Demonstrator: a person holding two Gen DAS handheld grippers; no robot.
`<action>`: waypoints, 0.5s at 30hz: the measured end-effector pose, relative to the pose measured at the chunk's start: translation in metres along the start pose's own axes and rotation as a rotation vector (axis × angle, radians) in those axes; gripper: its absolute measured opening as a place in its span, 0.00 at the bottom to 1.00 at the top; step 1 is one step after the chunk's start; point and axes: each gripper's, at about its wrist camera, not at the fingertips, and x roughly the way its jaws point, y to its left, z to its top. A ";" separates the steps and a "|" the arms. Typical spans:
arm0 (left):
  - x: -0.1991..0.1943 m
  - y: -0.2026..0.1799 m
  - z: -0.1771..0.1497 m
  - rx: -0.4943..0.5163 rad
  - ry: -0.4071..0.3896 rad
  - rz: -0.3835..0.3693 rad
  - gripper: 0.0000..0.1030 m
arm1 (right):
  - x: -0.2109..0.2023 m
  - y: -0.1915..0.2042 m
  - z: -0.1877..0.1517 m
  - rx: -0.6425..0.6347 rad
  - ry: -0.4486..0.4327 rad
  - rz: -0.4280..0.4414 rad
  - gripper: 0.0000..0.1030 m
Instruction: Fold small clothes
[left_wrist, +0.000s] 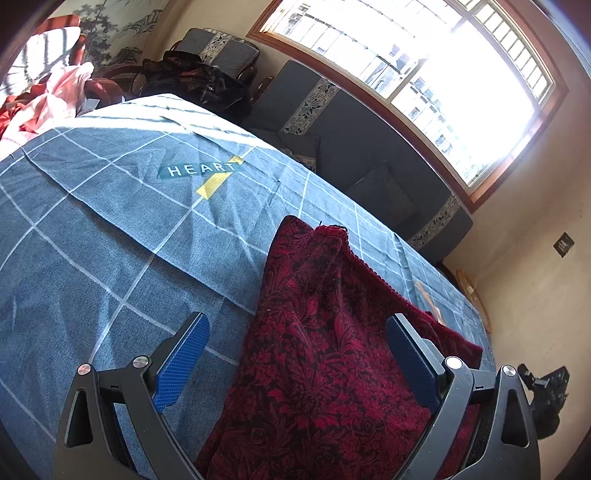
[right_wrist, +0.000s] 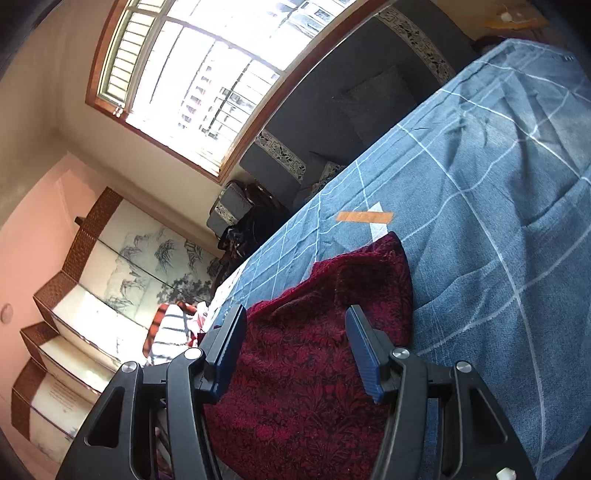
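Note:
A dark red garment (left_wrist: 325, 354) with a black floral pattern lies folded on the blue checked bed cover (left_wrist: 110, 229). My left gripper (left_wrist: 297, 319) hovers over its near part with the jaws spread wide; the cloth lies below them, not pinched. In the right wrist view the same red garment (right_wrist: 317, 354) stretches away from me over the bed cover (right_wrist: 498, 229). My right gripper (right_wrist: 295, 314) is open about halfway above it, its blue pads clear of the cloth.
A pile of pink and red clothes (left_wrist: 48, 92) lies at the bed's far left corner. A dark grey sofa (left_wrist: 362, 147) runs along the bed under the bright window (left_wrist: 424, 66). A painted folding screen (right_wrist: 110, 266) stands by the wall.

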 end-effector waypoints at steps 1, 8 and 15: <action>-0.003 -0.001 -0.004 0.020 0.003 0.010 0.93 | 0.005 0.009 0.001 -0.045 0.010 -0.025 0.52; -0.020 0.002 -0.030 0.120 0.025 0.049 0.93 | 0.063 0.010 0.014 -0.078 0.103 -0.131 0.48; -0.025 0.012 -0.048 0.158 0.056 0.083 0.93 | 0.092 -0.022 0.004 -0.006 0.171 -0.186 0.45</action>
